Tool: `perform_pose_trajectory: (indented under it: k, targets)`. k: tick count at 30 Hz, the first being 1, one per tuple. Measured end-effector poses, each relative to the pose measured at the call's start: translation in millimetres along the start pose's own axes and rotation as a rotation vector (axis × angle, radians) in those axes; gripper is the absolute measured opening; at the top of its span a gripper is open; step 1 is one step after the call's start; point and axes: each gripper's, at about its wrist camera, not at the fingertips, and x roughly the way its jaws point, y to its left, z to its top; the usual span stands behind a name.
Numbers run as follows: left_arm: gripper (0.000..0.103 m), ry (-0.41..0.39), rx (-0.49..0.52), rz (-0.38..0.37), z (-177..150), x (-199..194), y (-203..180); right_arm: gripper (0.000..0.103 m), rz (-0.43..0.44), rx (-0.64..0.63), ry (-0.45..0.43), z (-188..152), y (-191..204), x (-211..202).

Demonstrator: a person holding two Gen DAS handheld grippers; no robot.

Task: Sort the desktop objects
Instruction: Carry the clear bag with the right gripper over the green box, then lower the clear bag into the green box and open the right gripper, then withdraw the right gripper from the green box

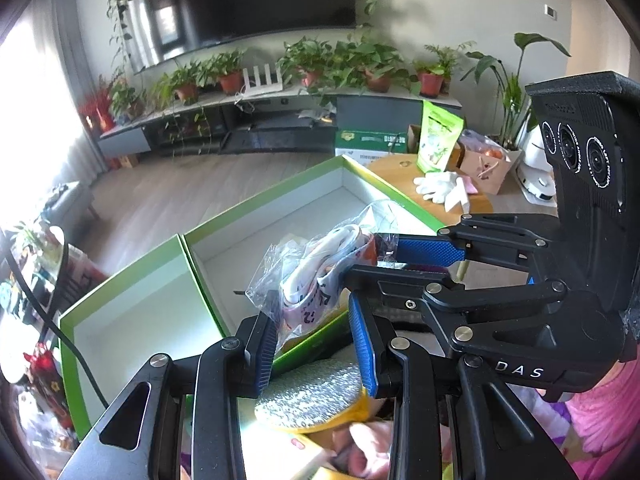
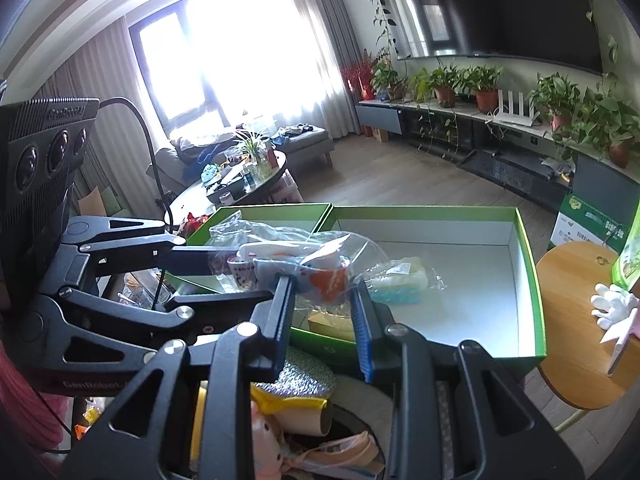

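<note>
A: From the left wrist, the left gripper (image 1: 314, 330) and the right gripper (image 1: 370, 264) both pinch one clear plastic bag (image 1: 316, 268) of small printed items, one at each end. Two grips keep the floppy bag stretched and level, which seems the likely reason for sharing it

B: And where does the bag hang?

A: Over the near wall of the green box (image 1: 256, 216), above its white floor, with the box's lid (image 1: 132, 312) lying open beside it. The bag looks about to go in. Below the jaws sits a silvery padded pouch (image 1: 316, 396), not yet sorted

B: What does the right wrist add?

A: There the right gripper (image 2: 324, 304) has its jaws closed on the bag (image 2: 298, 260), and the left gripper (image 2: 224, 258) holds the far end. This view alone shows a second packet (image 2: 396, 280), blue and pale yellow, already lying on the floor of the box (image 2: 524, 240). It also shows white gloves (image 2: 612, 306) on the round wooden table (image 2: 572, 280), beside the box
</note>
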Motion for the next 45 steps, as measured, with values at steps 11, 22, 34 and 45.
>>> perform_pose_trajectory:
  k: [11,22,34,45]
  targets:
    - [0.034,0.041,-0.031,0.01,3,29,17,0.029,-0.003,0.018,0.037,5,-12,32]
    - [0.05,0.122,-0.079,0.072,-2,50,28,0.029,-0.027,0.066,0.09,-1,-31,60]
    - [0.058,0.104,-0.061,0.105,-1,46,28,0.029,-0.031,0.064,0.089,-2,-33,61]
    - [0.058,0.061,-0.049,0.092,6,20,15,0.029,-0.041,0.05,0.055,1,-24,35]
